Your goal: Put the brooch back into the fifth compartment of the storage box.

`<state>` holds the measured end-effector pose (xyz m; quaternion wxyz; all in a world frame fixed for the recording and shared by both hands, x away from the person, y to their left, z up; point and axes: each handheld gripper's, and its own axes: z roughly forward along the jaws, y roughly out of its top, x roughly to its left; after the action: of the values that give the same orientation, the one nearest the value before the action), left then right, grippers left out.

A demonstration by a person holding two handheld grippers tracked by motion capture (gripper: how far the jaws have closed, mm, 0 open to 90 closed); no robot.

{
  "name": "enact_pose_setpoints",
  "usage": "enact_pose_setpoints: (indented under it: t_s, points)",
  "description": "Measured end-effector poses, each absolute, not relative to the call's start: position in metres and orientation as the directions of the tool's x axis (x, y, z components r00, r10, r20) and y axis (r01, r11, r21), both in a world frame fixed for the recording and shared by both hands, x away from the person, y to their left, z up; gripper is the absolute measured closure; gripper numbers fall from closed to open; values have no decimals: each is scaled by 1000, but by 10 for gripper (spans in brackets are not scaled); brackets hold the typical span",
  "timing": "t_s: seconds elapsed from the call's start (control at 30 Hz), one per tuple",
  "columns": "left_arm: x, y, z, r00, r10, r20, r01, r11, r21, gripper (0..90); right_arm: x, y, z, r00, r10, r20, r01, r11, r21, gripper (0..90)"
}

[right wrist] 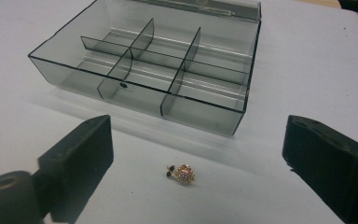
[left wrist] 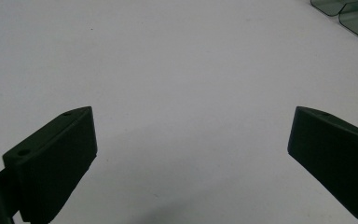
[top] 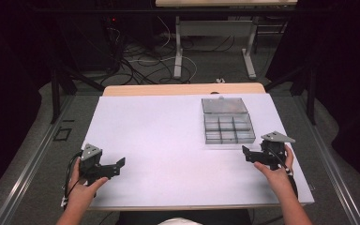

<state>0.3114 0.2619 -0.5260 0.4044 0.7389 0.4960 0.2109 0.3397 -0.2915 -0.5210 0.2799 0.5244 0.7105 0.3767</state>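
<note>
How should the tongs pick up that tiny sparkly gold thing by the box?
Probably pinch the trinket across its round jewelled body, coming straight down with the right tongs, already open either side. It lies flat and low on the table, so a sideways approach would likely just push it.

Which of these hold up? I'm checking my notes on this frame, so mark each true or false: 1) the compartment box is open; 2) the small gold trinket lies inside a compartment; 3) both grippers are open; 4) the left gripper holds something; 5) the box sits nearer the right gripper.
1) True: the clear compartment box has its lid folded back.
2) False: the gold trinket lies on the white table, in front of the box, outside it.
3) True: the right gripper and the left gripper both stand with jaws wide apart.
4) False: nothing lies between its jaws.
5) True.
</note>
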Motion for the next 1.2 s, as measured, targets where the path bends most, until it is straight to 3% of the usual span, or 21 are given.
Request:
enact_pose_setpoints:
  t_s: [0.03, 0.47, 1.03, 1.2]
  points:
    - [311, 262, -526, 420, 903, -89, 562, -182, 807, 11, 341, -292, -522, -289, 957, 6, 548, 160, 821, 161]
    - [310, 263, -527, 416, 905, -92, 567, -179, 804, 18, 351, -293, -529, -248, 966, 68, 623, 106, 775, 237]
    - [310, 265, -529, 409, 907, -100, 576, -172, 799, 24, 362, -278, -529, -150, 985, 82, 739, 56, 671, 271]
    - [310, 265, -529, 404, 909, -100, 583, -172, 794, 26, 364, -274, -526, -123, 989, 83, 763, 41, 645, 360]
